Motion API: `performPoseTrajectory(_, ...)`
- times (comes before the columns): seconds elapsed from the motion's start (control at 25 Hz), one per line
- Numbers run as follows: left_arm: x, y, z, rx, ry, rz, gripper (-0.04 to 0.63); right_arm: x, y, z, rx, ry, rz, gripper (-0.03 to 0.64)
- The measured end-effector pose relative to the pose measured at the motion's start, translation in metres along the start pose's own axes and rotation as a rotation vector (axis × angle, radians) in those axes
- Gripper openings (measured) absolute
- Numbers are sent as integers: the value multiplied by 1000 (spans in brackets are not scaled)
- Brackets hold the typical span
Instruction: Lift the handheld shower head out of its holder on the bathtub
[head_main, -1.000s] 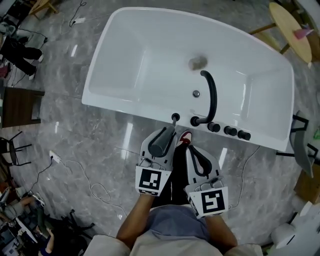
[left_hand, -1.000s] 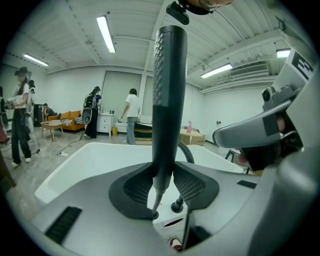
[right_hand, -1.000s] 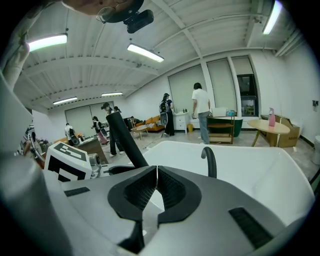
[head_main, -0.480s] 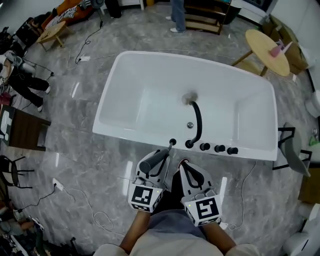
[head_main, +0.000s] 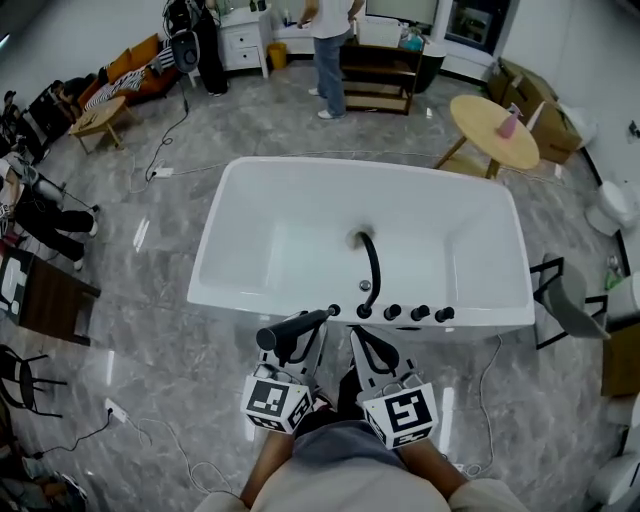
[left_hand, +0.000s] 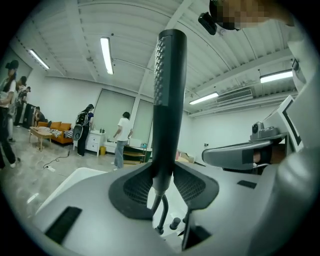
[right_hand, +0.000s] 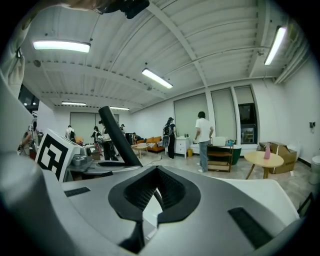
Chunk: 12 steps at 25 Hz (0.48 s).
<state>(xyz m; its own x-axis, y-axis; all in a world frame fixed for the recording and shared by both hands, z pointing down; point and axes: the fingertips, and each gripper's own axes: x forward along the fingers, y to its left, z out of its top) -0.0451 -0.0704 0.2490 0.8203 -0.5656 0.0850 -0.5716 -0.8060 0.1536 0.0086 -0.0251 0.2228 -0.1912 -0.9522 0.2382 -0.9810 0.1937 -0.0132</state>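
Handheld shower head out of its holder — the left gripper is clamping it.
The left jaws are squeezing the black head's neck, holding it just beside the bathtub's near rim, hose trailing toward the holder. The right gripper is hanging alongside, jaws together on nothing. A black spout and knobs are lining the rim — a round table is standing beyond.

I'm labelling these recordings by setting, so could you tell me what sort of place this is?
Probably an open studio or showroom, not a real bathroom: the bathtub stands alone on a marble-look floor, with a sofa and round wooden table nearby.
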Motion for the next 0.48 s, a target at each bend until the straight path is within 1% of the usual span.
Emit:
performPoseTrajectory(0.2, -14, -9, 25, 18, -34, -33, 135, -17, 0, 23, -7, -46, -37, 18)
performPoseTrajectory(0.48, -28, -17, 38, 38, -35, -71, 135, -34, 7, 36, -26, -73, -54, 18)
